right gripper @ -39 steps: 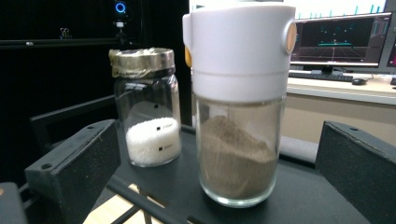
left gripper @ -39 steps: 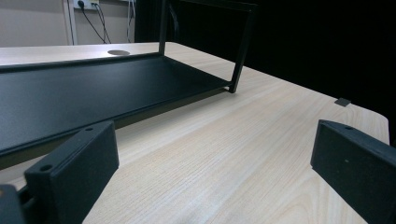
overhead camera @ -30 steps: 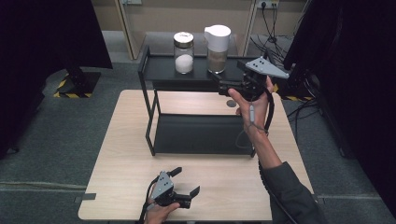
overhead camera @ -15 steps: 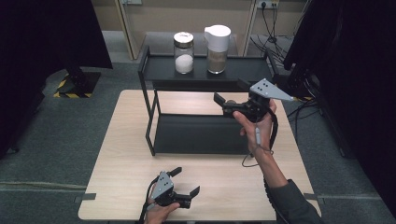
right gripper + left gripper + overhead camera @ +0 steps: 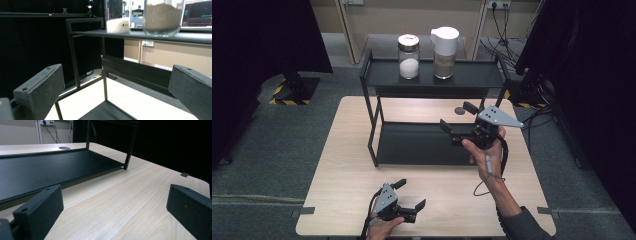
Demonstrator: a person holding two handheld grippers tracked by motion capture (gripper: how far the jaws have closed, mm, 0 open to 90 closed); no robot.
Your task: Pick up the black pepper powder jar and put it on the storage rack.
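A black two-level rack (image 5: 377,125) stands on the wooden table (image 5: 342,170). Its top shelf (image 5: 472,77) carries a glass jar of white grains (image 5: 409,62) and a white-lidded jar of brown grains (image 5: 445,52). My right gripper (image 5: 458,116) hovers open over the right part of the lower shelf (image 5: 417,145), pointing left. In the right gripper view its jaws stand wide apart (image 5: 115,95), below the white jar (image 5: 118,25) and brown jar (image 5: 162,17). My left gripper (image 5: 410,194) rests open near the table's front edge, facing the lower shelf (image 5: 50,167).
A round cable hole (image 5: 460,110) lies in the table behind the rack. Black curtains hang on both sides. Cables (image 5: 537,115) trail on the floor at the right, and a yellow-striped stand base (image 5: 287,92) sits at the left.
My right gripper has come down and toward the person, from beside the top shelf's right end to over the lower shelf. The left gripper has stayed put.
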